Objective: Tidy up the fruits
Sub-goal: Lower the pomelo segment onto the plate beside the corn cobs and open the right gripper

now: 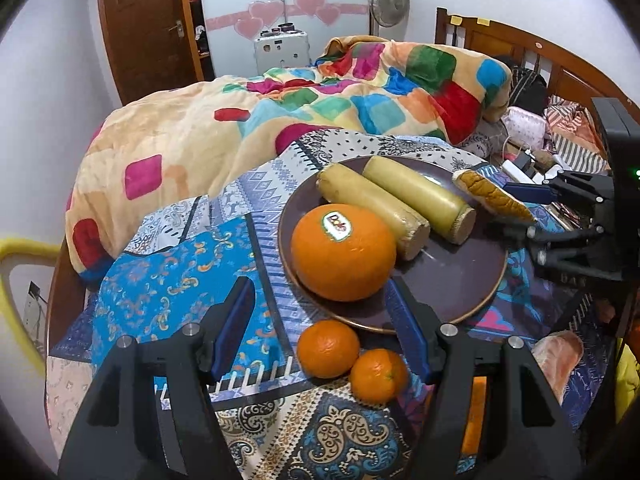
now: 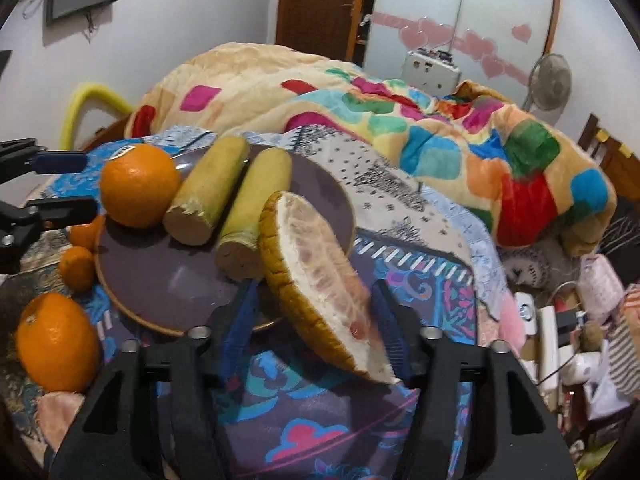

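Observation:
A dark plate (image 1: pixel 448 280) (image 2: pixel 160 280) on the patterned cloth holds a big stickered orange (image 1: pixel 344 252) (image 2: pixel 140 184) and two yellowish cane pieces (image 1: pixel 372 208) (image 2: pixel 212 188). Two small oranges (image 1: pixel 328 348) (image 2: pixel 78 268) lie on the cloth just in front of the plate, between the fingers of my open left gripper (image 1: pixel 320 324) (image 2: pixel 68 186), untouched. My right gripper (image 2: pixel 316 320) (image 1: pixel 508 210) is shut on a pomelo wedge (image 2: pixel 316 272) (image 1: pixel 492 192), held tilted above the plate's right rim. Another orange (image 2: pixel 56 344) rests off the plate.
A colourful quilt (image 1: pixel 280 112) is heaped behind the plate. To the right lie a power strip (image 2: pixel 548 340), cables and clutter by the wooden headboard (image 1: pixel 520 48). A yellow chair frame (image 1: pixel 16 248) stands left. A pinkish piece (image 1: pixel 560 352) lies at the cloth's right edge.

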### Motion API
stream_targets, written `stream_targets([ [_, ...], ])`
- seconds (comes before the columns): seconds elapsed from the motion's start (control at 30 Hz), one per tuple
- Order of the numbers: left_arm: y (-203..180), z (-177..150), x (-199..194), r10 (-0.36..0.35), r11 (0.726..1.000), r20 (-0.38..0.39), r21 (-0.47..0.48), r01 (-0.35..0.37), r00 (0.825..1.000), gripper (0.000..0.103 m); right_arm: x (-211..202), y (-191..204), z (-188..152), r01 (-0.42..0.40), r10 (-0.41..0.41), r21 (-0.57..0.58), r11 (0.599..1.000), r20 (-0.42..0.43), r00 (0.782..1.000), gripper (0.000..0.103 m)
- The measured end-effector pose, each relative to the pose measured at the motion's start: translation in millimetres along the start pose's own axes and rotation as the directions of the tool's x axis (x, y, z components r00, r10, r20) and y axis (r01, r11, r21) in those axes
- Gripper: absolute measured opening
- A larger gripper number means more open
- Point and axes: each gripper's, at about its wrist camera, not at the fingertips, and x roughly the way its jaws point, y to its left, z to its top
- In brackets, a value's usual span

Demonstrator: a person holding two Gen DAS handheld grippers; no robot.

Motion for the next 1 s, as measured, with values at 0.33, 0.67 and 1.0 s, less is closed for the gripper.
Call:
stream_targets([
  [0.33,6.6,-1.1,-10.5,-0.014,1.0,0.039,-0.022,0.015,0.999,0.067,-24.0,-4.5,19.9,0.0,-0.003,0.029,1.0,0.076,0.997,0.022],
  [0.67,14.2,1.4,-21.0,-0.017,0.999,0.081,-0.034,0.02,0.997,0.067,-6.9,14.6,58.3,-0.009,0.008,0.016,1.0,0.069,0.998,0.021],
  [1.0,18.4,-7.3,-23.0,-0.037,0.998,0.08,-0.038,0.041,0.996,0.067,27.2,23.2,72.4,-0.016,0.018,0.053,0.998,-0.029,0.999,0.024],
])
